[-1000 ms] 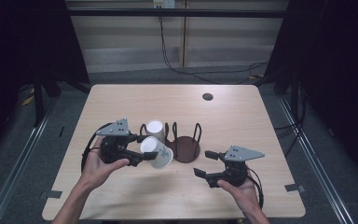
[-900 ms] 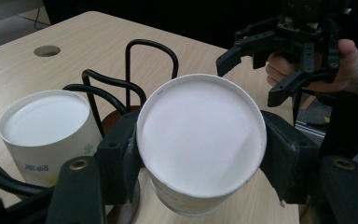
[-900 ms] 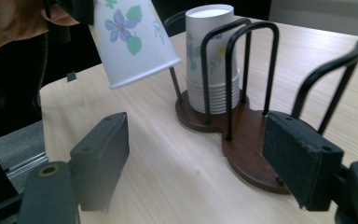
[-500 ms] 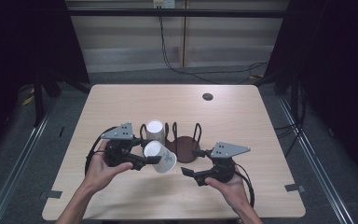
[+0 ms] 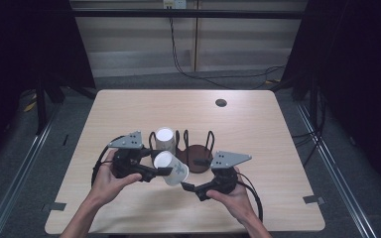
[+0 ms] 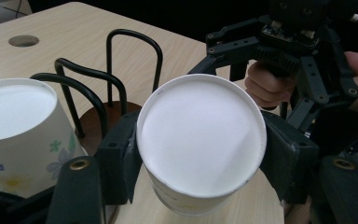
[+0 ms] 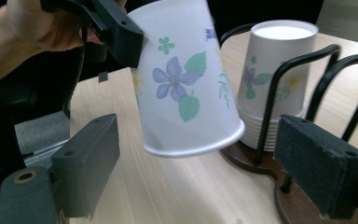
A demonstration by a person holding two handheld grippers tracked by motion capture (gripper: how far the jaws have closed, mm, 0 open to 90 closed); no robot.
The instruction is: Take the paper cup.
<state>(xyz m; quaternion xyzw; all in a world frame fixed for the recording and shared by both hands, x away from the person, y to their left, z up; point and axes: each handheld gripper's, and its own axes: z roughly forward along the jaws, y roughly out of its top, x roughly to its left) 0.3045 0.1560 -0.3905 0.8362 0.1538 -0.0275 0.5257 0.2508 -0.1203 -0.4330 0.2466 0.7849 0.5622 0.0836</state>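
Note:
A white paper cup (image 5: 172, 168) with a flower print is tilted above the table, base toward my left hand. My left gripper (image 5: 161, 171) is shut on it, with the pads (image 6: 116, 161) pressing on both sides of the cup (image 6: 200, 140). My right gripper (image 5: 190, 189) is just right of the cup. Its jaws have just been opening. In the right gripper view the cup's rim (image 7: 193, 144) hangs between the wide-apart pads (image 7: 88, 163), and neither pad touches it. A stack of upturned cups (image 5: 165, 140) stands in a wire holder (image 5: 199, 159).
The holder's black wire loops (image 7: 303, 70) rise close beside the right jaw, and its brown base (image 6: 102, 121) lies just behind the held cup. A round hole (image 5: 221, 102) is in the tabletop at the far right. The person's hands (image 5: 106, 181) sit near the front edge.
My right gripper has moved left up to the held cup, and its jaws stand wider apart. The left gripper and its cup have shifted only slightly.

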